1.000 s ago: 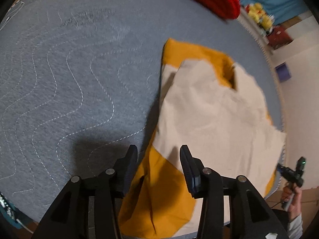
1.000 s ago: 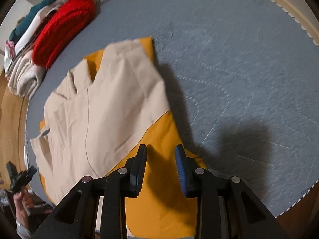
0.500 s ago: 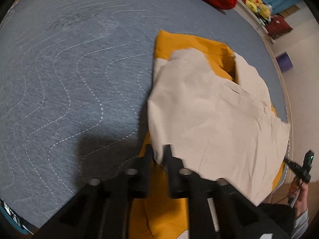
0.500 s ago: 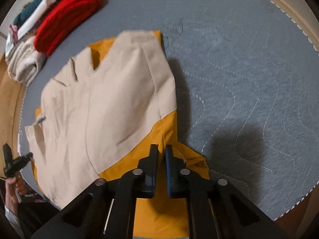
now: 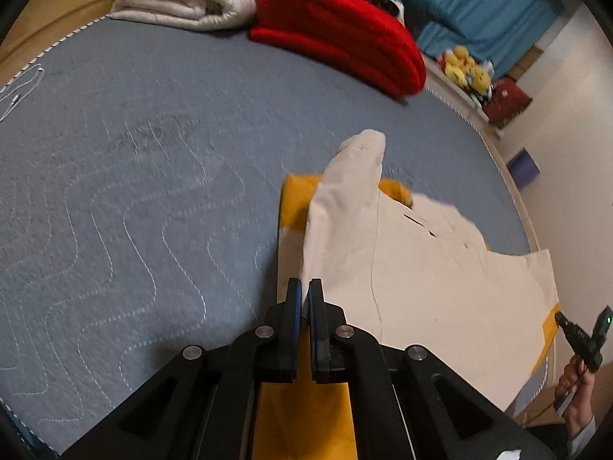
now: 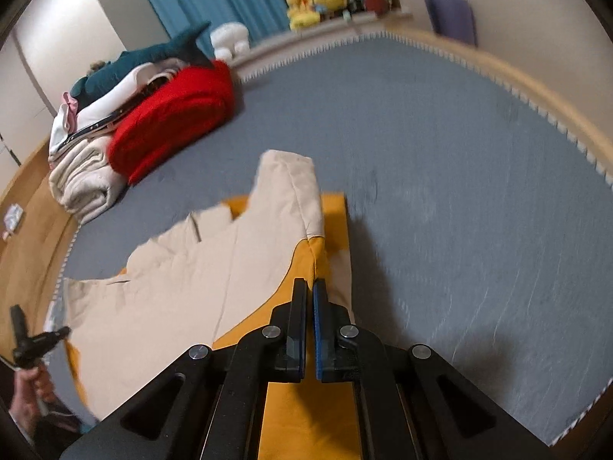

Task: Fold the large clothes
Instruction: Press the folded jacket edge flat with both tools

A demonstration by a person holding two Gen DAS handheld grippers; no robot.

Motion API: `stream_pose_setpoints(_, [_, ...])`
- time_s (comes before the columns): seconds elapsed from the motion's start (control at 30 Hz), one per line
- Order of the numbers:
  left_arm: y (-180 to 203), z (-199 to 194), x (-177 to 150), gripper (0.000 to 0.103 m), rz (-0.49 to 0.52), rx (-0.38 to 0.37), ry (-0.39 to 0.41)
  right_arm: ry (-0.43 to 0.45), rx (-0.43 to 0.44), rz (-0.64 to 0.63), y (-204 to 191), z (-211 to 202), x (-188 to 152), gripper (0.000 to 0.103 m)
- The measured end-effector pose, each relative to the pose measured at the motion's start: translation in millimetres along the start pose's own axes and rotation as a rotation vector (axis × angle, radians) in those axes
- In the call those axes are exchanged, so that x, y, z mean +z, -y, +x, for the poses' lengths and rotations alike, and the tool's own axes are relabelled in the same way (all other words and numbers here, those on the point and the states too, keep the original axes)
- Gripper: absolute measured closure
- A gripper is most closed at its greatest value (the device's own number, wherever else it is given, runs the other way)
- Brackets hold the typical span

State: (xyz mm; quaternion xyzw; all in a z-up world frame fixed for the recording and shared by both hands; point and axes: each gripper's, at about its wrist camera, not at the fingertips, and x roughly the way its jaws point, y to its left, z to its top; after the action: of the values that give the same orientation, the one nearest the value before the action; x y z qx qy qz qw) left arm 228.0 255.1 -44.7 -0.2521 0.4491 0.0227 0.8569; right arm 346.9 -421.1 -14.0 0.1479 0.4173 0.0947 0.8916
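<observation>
The beige and orange jacket (image 5: 413, 268) lies on the grey bed (image 5: 134, 191), its near edge raised. The left gripper (image 5: 305, 299) and right gripper (image 6: 310, 299) are each clamped on that edge, likely to fold it over toward the far side.

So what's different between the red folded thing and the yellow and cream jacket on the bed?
The red blanket is one colour; the jacket is cream with yellow. The red blanket sits folded in a thick roll by the clothes pile, untouched; the jacket lies spread thin, its near edge pinched by the left gripper and right gripper. Both rest on the grey mattress.
</observation>
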Motion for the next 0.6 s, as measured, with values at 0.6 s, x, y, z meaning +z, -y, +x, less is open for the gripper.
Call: stream_pose_setpoints(0.6, [-5, 104, 36, 0.102, 0.014, 0.123, -0.091, -0.235, -0.239, -0.015, -10, 134, 18, 0.1])
